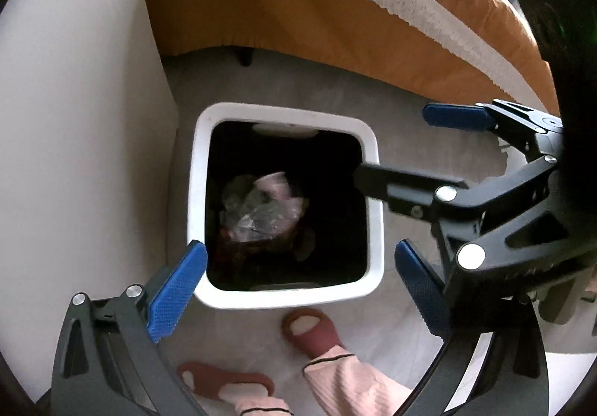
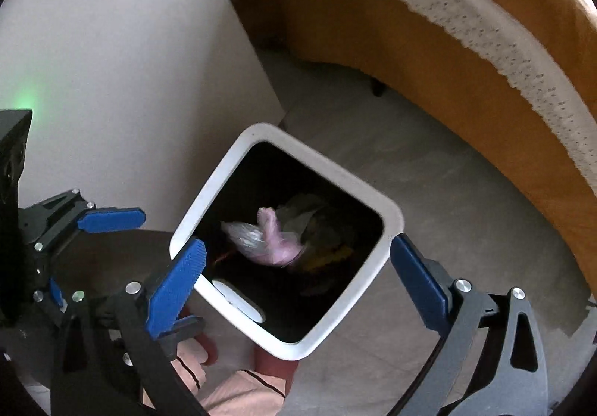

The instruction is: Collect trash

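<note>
1. A crumpled clear-and-pink plastic bag of trash [image 1: 261,207] is seen lying loose deep inside the white square bin [image 1: 287,296], at frame centre in both views.
2. The left gripper [image 1: 298,289] is spread wide over the bin's lower rim, nothing grasped between its blue pads [image 1: 175,294].
3. The right gripper [image 2: 294,278] is likewise released, its pads flanking the bin's corners.
4. Bare grey floor [image 2: 466,229] is left open right of the bin; a white wall [image 1: 82,139] crowds its left edge.
5. A bed with an orange skirt [image 1: 335,24] is seen across the top; slippered feet [image 1: 309,330] are placed just below the bin.
</note>
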Tool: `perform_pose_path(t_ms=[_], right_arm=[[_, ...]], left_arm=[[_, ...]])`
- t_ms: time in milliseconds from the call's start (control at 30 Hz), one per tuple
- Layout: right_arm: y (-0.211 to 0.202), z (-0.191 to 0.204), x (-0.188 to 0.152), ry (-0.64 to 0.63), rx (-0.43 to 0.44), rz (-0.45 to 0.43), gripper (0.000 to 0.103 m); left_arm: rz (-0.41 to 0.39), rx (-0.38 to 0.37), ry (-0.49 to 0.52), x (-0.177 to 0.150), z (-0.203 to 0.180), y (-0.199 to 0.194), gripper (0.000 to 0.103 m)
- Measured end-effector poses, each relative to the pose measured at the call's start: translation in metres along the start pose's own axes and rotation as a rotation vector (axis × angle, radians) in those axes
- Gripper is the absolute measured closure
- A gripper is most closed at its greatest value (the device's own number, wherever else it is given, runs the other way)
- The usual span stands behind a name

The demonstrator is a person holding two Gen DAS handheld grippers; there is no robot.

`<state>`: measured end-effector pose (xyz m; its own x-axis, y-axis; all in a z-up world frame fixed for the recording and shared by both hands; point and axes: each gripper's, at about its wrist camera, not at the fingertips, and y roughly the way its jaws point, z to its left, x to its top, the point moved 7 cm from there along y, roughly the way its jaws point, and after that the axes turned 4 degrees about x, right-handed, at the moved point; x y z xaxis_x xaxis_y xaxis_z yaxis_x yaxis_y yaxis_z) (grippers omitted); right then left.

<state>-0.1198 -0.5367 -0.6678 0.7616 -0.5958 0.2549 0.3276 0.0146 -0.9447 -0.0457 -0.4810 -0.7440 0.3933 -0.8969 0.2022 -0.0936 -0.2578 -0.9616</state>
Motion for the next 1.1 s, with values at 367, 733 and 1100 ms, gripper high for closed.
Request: perform_pose_path(t_ms=[367,733,1100], right_arm=[[-0.078,0.013,0.021,-0.011,-0.009,-0.082,0.004],[-0.200,0.034,0.057,-0.020,0.003,-0.208,0.004],[-0.358,0.101,0.093,-0.168,0.071,-0.444,0.004]], left_arm=[[-0.073,0.015,-0.010,0.016,-0.009,-0.090,0.005],[-0.194,0.031,-0.015,0.041,-0.044,-0.210,0.005],[-0.413,0.113,-0.133,0.047,-0.057,-0.381,0.005]])
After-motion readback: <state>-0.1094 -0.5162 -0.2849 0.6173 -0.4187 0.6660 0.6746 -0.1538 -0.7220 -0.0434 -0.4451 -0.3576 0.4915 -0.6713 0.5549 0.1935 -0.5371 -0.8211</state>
